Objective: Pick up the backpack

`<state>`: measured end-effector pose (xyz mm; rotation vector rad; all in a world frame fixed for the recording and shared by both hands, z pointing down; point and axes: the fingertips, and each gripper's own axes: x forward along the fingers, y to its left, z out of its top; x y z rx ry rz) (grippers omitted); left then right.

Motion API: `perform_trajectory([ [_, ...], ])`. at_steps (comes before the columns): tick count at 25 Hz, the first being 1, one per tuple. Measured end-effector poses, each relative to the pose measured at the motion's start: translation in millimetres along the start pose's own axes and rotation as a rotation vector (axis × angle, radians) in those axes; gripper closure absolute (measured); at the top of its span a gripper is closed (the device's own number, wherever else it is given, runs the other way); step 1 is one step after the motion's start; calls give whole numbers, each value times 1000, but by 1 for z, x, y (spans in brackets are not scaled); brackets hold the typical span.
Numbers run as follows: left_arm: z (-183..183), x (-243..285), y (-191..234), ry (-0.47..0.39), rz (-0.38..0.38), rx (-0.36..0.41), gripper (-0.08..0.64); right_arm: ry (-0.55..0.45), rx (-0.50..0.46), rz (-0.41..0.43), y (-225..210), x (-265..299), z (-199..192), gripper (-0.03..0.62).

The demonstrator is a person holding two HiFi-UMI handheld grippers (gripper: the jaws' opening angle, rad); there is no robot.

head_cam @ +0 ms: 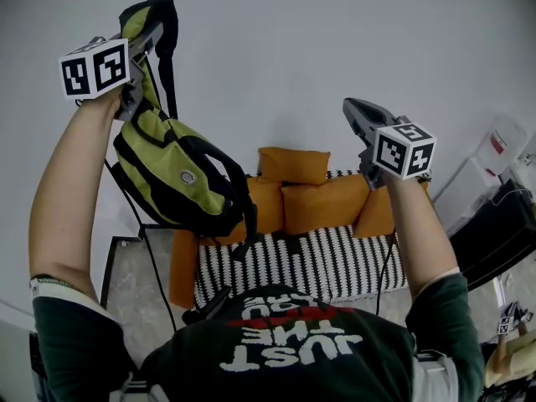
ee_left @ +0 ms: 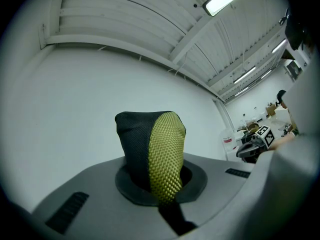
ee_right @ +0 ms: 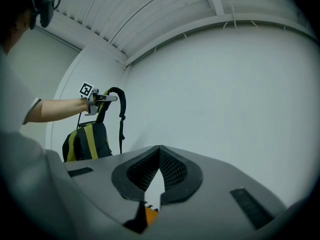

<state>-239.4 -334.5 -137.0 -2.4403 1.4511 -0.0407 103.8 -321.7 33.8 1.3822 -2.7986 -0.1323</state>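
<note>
Hanging high against a white wall, a yellow-and-black backpack is dangling from the left gripper, which is clenching the padded mesh strap at the bag's top, while the right gripper is sitting closed and empty, well apart from it. The bag is looking soft and slack, probably not heavy, so the top strap is serving as the sound hold, though its loose black straps are likely to swing. Below, a sofa with a striped cover and orange cushions is standing near, and nothing is blocking the bag.
</note>
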Motion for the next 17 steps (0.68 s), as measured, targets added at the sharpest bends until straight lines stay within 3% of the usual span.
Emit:
perform_trajectory([
  [17, 3, -5, -2, -5, 11, 16, 551, 13, -22, 7, 5, -2, -7, 563],
])
